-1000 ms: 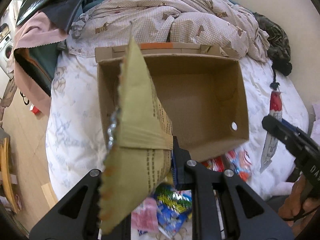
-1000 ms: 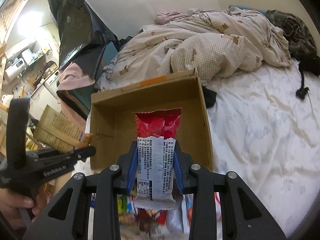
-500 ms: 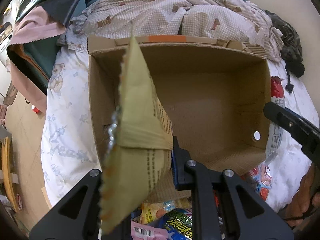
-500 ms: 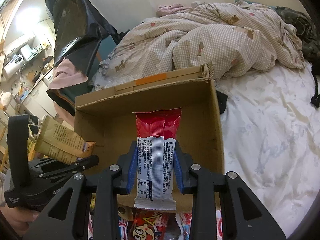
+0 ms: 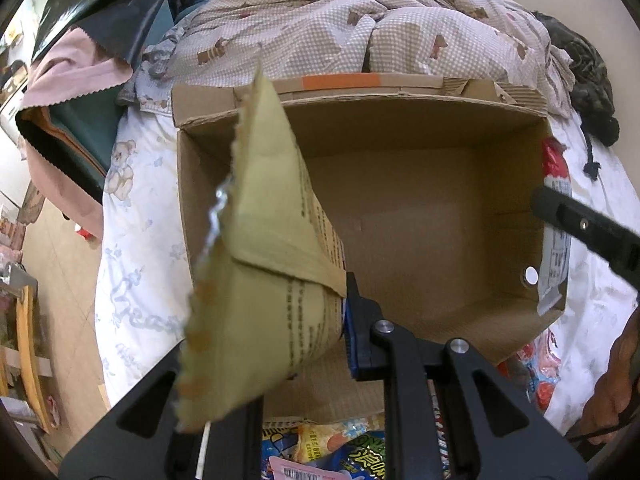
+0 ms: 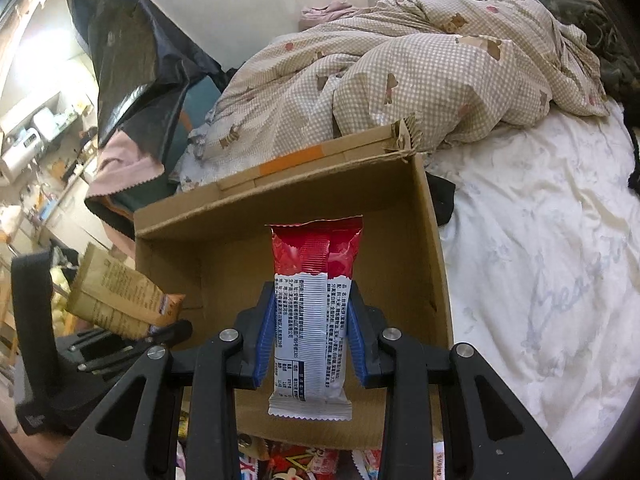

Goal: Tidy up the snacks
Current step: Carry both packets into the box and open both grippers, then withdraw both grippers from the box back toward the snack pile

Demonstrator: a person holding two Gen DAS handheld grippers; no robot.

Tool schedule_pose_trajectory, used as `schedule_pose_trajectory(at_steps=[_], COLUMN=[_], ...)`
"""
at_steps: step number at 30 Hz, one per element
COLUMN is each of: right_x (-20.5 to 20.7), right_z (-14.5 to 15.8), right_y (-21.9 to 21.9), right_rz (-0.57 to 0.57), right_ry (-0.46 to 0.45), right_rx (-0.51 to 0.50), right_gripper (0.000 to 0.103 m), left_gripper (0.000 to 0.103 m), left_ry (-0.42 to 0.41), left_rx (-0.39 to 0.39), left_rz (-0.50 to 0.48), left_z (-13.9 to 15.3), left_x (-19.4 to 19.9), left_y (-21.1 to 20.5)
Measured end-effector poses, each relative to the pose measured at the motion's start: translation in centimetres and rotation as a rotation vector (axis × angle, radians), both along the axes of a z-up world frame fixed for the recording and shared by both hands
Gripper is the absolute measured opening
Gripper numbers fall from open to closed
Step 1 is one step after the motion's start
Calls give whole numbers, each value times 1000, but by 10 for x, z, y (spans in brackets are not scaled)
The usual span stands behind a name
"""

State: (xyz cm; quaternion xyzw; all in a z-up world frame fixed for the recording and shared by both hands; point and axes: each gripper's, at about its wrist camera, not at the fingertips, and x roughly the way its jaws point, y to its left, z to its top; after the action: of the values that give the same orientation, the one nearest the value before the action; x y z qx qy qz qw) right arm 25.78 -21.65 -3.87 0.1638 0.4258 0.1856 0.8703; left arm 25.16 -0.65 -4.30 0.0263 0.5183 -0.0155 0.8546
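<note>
An open cardboard box [image 5: 432,220] [image 6: 400,184] lies on the bed with nothing inside it. My left gripper [image 5: 320,316] is shut on a tan snack packet [image 5: 264,248], held above the box's left side; the same packet [image 6: 116,300] shows at the left of the right wrist view. My right gripper [image 6: 312,332] is shut on a red and white snack bar [image 6: 316,300], held upright over the box's near right part. That bar [image 5: 554,216] and a black finger [image 5: 588,232] of the right gripper appear at the right edge of the left wrist view.
Several loose snack packets [image 5: 344,452] [image 6: 304,460] lie on the white sheet [image 6: 540,260] in front of the box. A checked duvet [image 5: 360,28] is heaped behind it. A black bag [image 6: 132,52] and pink cloth [image 6: 128,160] hang at the left. A person's hand [image 5: 616,384] shows bottom right.
Both grippers moved forward and down toward the box, which now looks larger. The tan packet and the red bar stay gripped as before. Most of that shift came in the first half second.
</note>
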Motion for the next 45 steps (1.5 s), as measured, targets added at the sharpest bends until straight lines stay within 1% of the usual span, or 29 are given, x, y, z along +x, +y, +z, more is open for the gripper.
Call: schedule_pose_trajectory(at_steps=[4, 6, 8, 9, 10, 11, 12, 13, 16, 23, 26, 28, 32, 35, 37, 42, 45], right_x=[2, 2, 2, 2, 3, 3, 2, 0, 0, 0, -2, -4, -10, -17, -26, -45, -57], right_z=[1, 2, 2, 2, 2, 3, 3, 5, 9, 8, 10, 14, 21, 24, 29, 41, 47], right_y=[4, 6, 7, 7, 7, 7, 6, 4, 3, 1, 3, 5, 8, 7, 7, 1, -3], right_rz=[14, 24, 24, 21, 21, 20, 12, -8, -15, -12, -10, -17, -19, 5, 0, -9, -18], right_ry=[2, 0, -2, 0, 2, 0, -9, -28, -40, -28, -42, -61, -85, -77, -82, -93, -109], right_rx=[6, 6, 5, 1, 2, 5, 8, 3, -18, -12, -17, -40, -39, -24, -41, -39, -52], right_gripper=[34, 35, 38, 43, 50, 69, 81, 81, 81, 81, 81, 81, 81, 81, 81, 81, 81], left_gripper=[14, 16, 29, 49, 70, 77, 83, 84, 84, 84, 84, 84, 84, 84, 84, 84, 84], left_ry=[8, 6, 6, 0, -10, -20, -31, -37, -35, -44, -49, -54, -83, -133, -145, -135, -138], left_rx=[0, 14, 30, 32, 28, 24, 17, 5, -25, -23, -20, -19, -48, -40, -40, -85, -93], left_rz=[-19, -21, -20, -17, -15, -13, -11, -10, -5, 6, 0, 0, 20, 19, 32, 92, 110], left_z=[0, -1, -1, 0, 2, 3, 5, 7, 10, 12, 12, 13, 23, 33, 37, 46, 50], left_x=[-1, -2, -3, -4, -5, -6, -7, -8, -8, -12, -14, -15, -22, -35, -41, -50, -60], left_y=[-4, -6, -7, -6, -6, -6, -6, -5, -4, -2, -3, -2, 2, 6, 11, 28, 36])
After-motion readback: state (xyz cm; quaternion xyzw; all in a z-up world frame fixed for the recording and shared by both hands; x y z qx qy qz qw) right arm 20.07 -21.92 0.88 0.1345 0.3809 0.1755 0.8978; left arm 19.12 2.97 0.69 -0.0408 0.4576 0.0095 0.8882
